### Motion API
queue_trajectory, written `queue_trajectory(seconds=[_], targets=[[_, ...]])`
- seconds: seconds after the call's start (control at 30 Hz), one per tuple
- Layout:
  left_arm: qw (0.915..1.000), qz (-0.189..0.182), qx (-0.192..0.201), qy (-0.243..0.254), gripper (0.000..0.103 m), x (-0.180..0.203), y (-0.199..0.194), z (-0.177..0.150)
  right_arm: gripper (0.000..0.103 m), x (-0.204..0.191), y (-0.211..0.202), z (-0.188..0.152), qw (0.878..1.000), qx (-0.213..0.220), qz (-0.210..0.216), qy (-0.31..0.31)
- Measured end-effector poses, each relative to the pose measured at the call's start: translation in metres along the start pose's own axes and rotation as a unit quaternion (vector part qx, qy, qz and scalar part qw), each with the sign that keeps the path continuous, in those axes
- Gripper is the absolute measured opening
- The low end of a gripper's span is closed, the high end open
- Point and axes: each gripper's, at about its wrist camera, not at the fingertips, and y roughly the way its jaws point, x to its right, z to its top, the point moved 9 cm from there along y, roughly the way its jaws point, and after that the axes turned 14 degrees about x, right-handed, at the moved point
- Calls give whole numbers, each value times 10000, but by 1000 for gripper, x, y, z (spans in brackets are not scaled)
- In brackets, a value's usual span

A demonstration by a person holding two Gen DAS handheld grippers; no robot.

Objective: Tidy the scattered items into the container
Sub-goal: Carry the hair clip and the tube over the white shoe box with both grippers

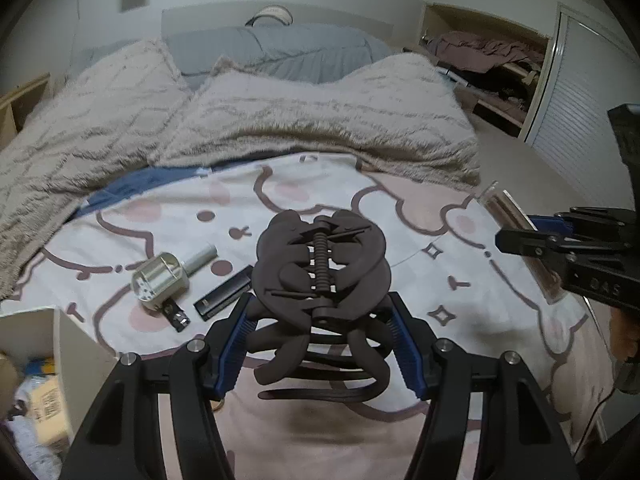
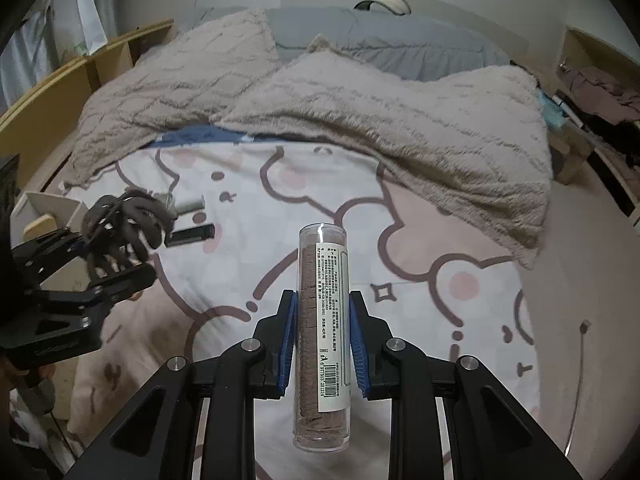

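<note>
My left gripper (image 1: 320, 340) was clamped on the hair claw (image 1: 320, 272), blue pads (image 1: 236, 344) pressed against its lower teeth, claw lifted clear of the sheet (image 1: 360, 208). My right gripper (image 2: 323, 340) was clamped on the clear tube (image 2: 322, 320), held lengthwise between the fingers, label up, brown discs stacked inside, also off the bed. So both hands were loaded: I'd call this the carry step, pick done, drop not yet done. The container, a white box (image 1: 60, 344), sat at the bed's left edge, just left of my left gripper; some stuff was already in it, couldn't tell what. From the right wrist view the box (image 2: 52, 208) was right behind the left gripper (image 2: 100, 264), well apart from the tube. Left on the sheet: a metal cap thing (image 1: 160, 280), a grey cylinder (image 1: 200, 258) touching it, a black bar (image 1: 224, 292) just beside, and a small black clip-like part (image 1: 176, 316) near the box. Next move, my guess: swing left over the box opening and release the claw first, then bring the tube across. Risk: the claw's teeth could snag the pads on release, and the tube could roll out if dropped on the rim.
</note>
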Motion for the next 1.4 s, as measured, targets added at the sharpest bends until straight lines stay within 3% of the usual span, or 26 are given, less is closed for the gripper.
queue_trajectory(seconds=[0.37, 0.53, 0.93, 1.4], targets=[[9986, 124, 488, 151, 63, -3, -81, 39, 26, -33, -50, 34, 9991, 402, 93, 13], [9976, 359, 553, 189, 64, -19, -121, 43, 26, -72, -58, 33, 9989, 240, 391, -23], [9911, 1137, 680, 112, 64, -91, -195, 37, 26, -172, -74, 60, 9916, 470, 1154, -353], [9796, 1902, 577, -282, 64, -175, -242, 13, 26, -274, -68, 61, 9784, 391, 1907, -691]])
